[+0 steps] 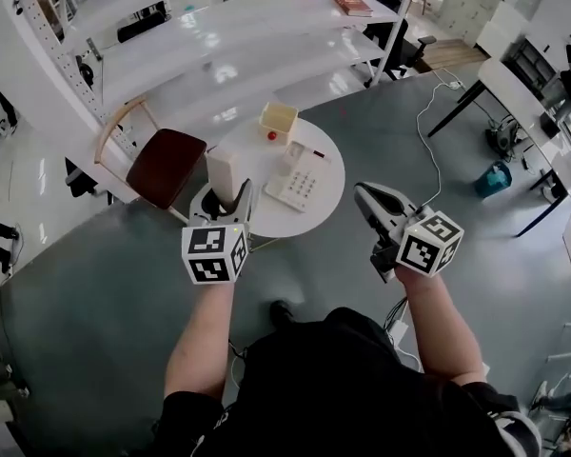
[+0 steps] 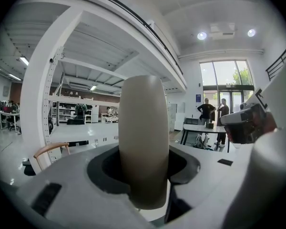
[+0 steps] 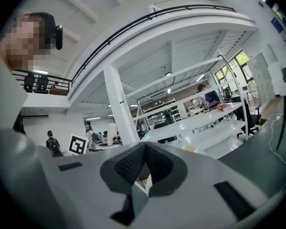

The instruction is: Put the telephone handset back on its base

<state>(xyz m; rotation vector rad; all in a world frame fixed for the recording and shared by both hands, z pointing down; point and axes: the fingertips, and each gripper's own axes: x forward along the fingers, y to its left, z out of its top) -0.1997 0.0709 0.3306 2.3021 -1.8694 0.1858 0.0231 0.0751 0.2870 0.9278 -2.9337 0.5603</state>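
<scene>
- Your left gripper (image 2: 144, 178) is clamped on the cream, rounded plastic telephone handset (image 2: 143, 137); the handset stands upright between the jaws, one end sticking well up past them
- In the head view the handset sits over the near-left part of the round white table (image 1: 329, 181), just left of the white telephone base with the grey keypad (image 1: 296, 185); handset and base look apart, not touching
- Your right gripper (image 3: 144, 148) has its jaws together with nothing between them; it hangs off the table's near-right edge, idle
- Also on the table: a small cream open box (image 1: 278, 118) and a tiny red object (image 1: 271, 135) behind the base; both look clear of the route
- Progress, my read: pickup is done, placement is not; roughly halfway
- Left to do: carry the handset right, over the base; tip it from upright to lying along the cradle; lower until it seats; then open the jaws and back off
- I can't make out the cradle detail from the head view; check alignment before you release
- Main risk: the handset landing crooked, or nudging the light base across the table
</scene>
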